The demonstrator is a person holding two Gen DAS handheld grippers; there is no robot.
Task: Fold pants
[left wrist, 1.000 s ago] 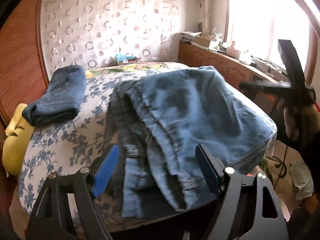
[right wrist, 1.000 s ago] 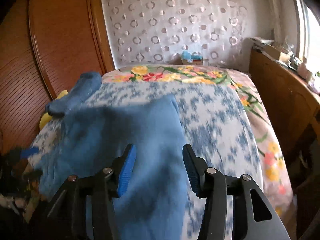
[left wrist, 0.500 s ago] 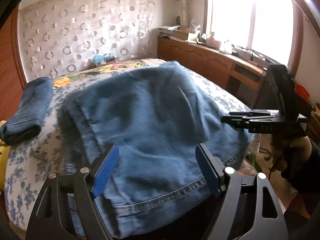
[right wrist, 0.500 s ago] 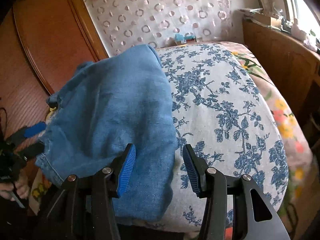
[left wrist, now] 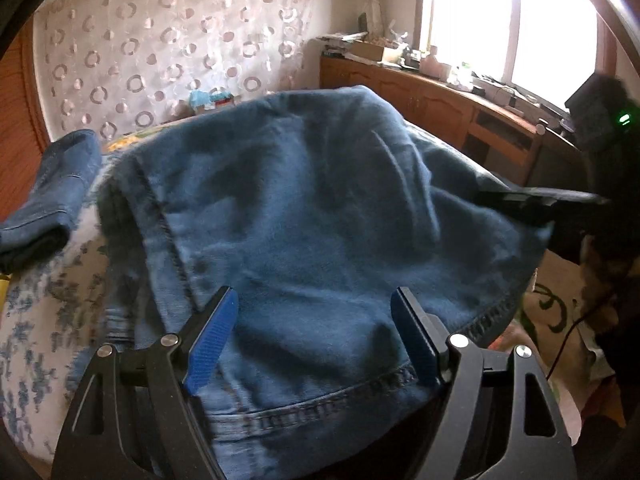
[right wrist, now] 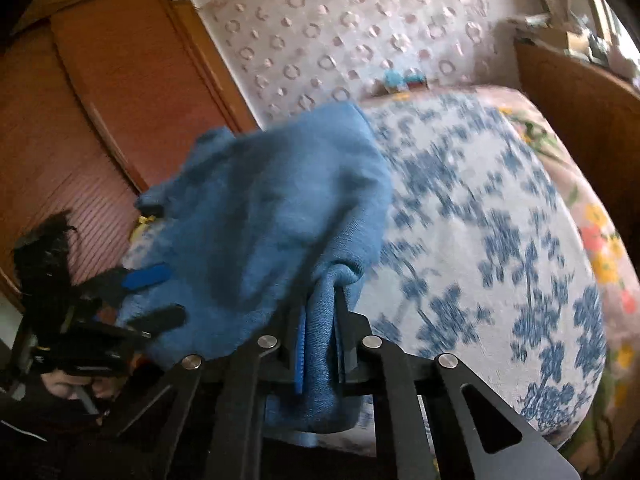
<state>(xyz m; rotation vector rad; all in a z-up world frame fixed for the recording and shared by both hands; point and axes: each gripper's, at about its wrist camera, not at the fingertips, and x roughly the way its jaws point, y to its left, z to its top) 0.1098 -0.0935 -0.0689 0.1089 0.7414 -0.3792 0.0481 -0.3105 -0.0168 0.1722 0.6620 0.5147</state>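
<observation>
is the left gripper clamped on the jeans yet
No, the left gripper is wide open, its blue pads clear of the jeans lying between them.

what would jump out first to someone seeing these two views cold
The big blue jeans spread over the near end of the floral bedsheet dominate both views. In the right wrist view the right gripper is closing on a bunched edge of that denim, while the left gripper stands open over the hem. A second, folded pair of jeans lies at the far left of the bed.
</observation>
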